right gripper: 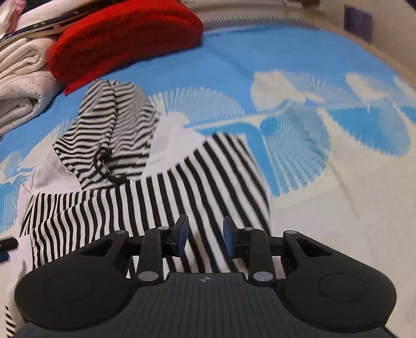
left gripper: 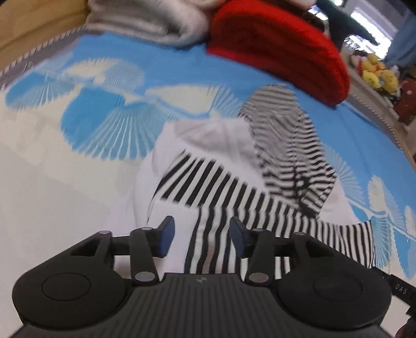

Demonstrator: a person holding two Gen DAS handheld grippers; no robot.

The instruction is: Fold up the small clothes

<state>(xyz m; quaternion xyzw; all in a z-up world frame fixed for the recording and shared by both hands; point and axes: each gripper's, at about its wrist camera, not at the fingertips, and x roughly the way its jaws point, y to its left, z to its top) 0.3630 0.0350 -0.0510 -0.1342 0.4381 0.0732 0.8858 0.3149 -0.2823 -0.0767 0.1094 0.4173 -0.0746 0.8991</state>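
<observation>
Blue pads tip both grippers. The left gripper [left gripper: 200, 238] hangs with its jaws well apart over the striped top [left gripper: 234, 197], nothing between the pads. The right gripper [right gripper: 205, 235] stands narrower, jaws still parted, above the same top [right gripper: 161, 197]; whether its pads graze the cloth is lost in blur. The top lies partly folded on the blue-and-white sheet [left gripper: 78, 111], its hood toward the red garment [left gripper: 280, 49]. Only the left view shows yellow soft toys [left gripper: 377, 75] off the bed's edge and a grey folded cloth [left gripper: 156, 23]. Only the right view shows stacked white cloths [right gripper: 23, 85] at the left edge. The top's near hem is hidden behind both gripper bodies.
</observation>
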